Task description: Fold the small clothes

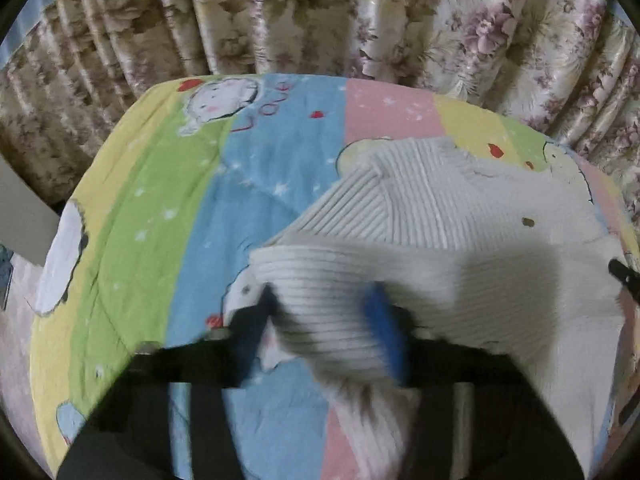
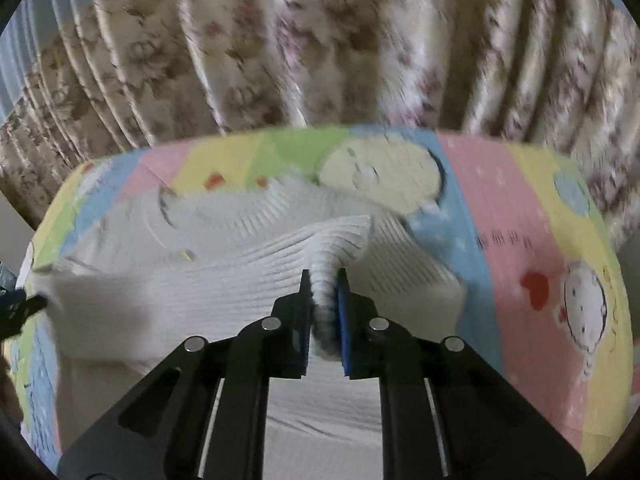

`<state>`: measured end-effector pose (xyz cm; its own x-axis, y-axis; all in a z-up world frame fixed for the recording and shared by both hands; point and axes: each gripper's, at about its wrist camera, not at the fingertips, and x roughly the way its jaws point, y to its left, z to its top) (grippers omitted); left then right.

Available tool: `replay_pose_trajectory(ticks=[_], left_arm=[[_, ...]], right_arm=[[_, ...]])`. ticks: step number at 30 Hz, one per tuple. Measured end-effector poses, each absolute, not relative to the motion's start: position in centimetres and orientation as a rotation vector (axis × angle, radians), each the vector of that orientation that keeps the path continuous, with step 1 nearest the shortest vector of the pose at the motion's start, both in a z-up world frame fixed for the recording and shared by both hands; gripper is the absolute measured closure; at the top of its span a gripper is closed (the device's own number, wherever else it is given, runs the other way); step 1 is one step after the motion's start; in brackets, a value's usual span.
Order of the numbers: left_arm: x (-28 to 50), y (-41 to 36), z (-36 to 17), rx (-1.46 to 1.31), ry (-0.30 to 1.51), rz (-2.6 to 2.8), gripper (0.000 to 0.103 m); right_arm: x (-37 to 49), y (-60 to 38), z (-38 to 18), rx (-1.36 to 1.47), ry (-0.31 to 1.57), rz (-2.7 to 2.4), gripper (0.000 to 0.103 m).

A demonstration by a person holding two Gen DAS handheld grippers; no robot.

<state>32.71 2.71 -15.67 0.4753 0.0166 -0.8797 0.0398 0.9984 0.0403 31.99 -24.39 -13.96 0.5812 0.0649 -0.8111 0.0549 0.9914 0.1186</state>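
My right hand-held gripper is clamped on a bunched ridge of the white ribbed sweater, its blue pads pressing the knit from both sides. My left hand-held gripper grips a lifted fold of the same sweater, though that view is blurred. The garment lies across the middle of the striped cartoon bedspread, reaching toward its far edge. Bare bedspread stays open on both outer sides. The floral curtain hangs just behind the far edge.
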Motion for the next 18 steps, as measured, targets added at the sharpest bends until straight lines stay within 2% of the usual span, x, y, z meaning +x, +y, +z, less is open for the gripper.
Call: replay_pose_trajectory(ticks=[1, 3, 7, 11, 12, 14, 16, 18], left_arm=[[33.2, 2.3, -15.6, 0.09, 1.07, -0.007, 0.083], [33.7, 2.2, -15.2, 0.101, 1.081, -0.026, 0.087], [34.0, 2.7, -13.0, 0.094, 1.062, -0.092, 0.089], [35.3, 2.3, -12.4, 0.107, 1.06, -0.158, 0.088], [35.8, 1.9, -12.7, 0.126, 1.064, -0.182, 0.086], [36.6, 0.7, -13.7, 0.18, 1.07, -0.217, 0.073], [37.1, -0.7, -15.1, 0.281, 1.1, -0.193, 0.049], [36.5, -1.2, -15.5, 0.338, 1.089, -0.17, 0.035]], right_arm=[[31.8, -24.6, -14.4, 0.138, 0.964, 0.008, 0.09], [31.0, -24.4, -15.5, 0.132, 0.993, 0.021, 0.09], [30.0, -24.2, -15.9, 0.166, 1.009, 0.055, 0.09], [29.7, -25.2, -13.6, 0.305, 0.941, 0.118, 0.09], [29.7, -25.6, -13.0, 0.34, 0.924, 0.127, 0.09], [29.5, -26.4, -11.9, 0.359, 0.892, 0.105, 0.09], [29.7, -26.9, -12.1, 0.313, 0.899, 0.048, 0.09], [29.8, -27.7, -13.6, 0.286, 0.942, -0.01, 0.09]])
